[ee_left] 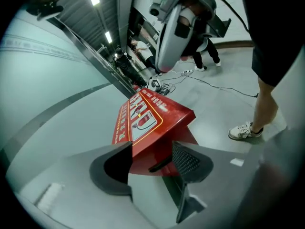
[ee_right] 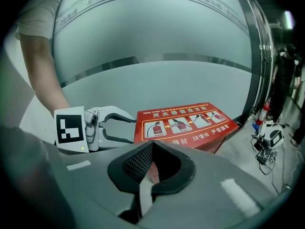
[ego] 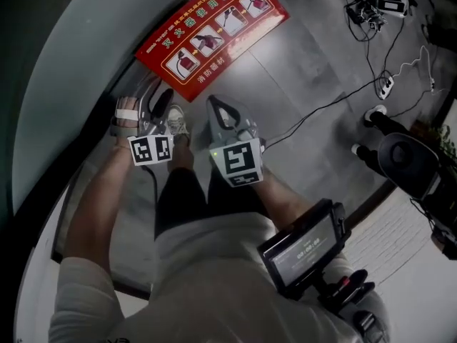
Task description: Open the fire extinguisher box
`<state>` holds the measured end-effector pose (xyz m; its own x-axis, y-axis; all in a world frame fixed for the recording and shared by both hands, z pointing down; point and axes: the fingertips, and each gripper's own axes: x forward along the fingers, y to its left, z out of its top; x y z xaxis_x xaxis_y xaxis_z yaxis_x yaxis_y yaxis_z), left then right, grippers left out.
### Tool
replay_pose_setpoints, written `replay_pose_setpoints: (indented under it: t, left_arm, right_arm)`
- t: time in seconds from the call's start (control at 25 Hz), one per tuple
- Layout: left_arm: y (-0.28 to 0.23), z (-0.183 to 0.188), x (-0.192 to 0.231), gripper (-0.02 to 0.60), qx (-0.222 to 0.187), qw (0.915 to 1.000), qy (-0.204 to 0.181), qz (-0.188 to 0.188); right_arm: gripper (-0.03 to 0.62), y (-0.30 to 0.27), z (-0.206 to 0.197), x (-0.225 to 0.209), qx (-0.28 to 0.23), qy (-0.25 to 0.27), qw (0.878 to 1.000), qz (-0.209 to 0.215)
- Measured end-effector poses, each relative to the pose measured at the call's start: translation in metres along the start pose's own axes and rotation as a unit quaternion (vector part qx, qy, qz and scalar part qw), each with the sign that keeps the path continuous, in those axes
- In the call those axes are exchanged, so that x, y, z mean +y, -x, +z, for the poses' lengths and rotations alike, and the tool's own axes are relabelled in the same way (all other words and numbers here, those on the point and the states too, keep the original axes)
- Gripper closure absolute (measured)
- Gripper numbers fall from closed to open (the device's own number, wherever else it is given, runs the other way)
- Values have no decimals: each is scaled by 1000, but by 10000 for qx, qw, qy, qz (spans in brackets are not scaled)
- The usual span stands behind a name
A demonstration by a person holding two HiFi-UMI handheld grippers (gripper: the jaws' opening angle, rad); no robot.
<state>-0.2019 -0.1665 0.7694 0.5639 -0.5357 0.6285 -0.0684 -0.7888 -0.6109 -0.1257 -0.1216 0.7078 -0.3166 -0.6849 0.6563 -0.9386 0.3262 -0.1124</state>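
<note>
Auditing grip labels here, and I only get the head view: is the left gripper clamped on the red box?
Observer: No. In the left gripper view the left gripper is open; the front of the fire extinguisher box sits between its jaws, pads not pressing.
Operator: And the other one?
Observer: In the right gripper view the right gripper is shut, nothing between its jaws.
Operator: Any handle on the box?
Observer: A dark bar shows on its front, between the left jaws.

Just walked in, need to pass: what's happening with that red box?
A person stands by the red fire extinguisher box on the floor, a gripper in each hand. The left gripper is open, jaws at the box's near end. The right gripper is shut and empty. The box looks closed.
</note>
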Motion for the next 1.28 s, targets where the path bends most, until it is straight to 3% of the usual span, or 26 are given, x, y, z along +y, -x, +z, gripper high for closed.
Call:
replay_pose_setpoints:
  t: [0.2,0.36,0.84,1.28]
  left_arm:
    - [-14,7,-5,311,-52,9982,-588,96]
    - [-17,10,-7,318,-46,9972,-743,82]
    - [-13,12,-8,373,-58,9982,-575,-170]
    - [-15,6,-19,431,-70,9999,-9,-144]
  right_arm:
    - [582,-8,-9,-14,38,-118,9999,-40]
    - [582,-5,-12,-20,61,-179,9998,-83]
    - [582,-2,-17,-31,88,-143,9998,-147]
    - [582,-10,-24,-39,-58,89,9996,-246]
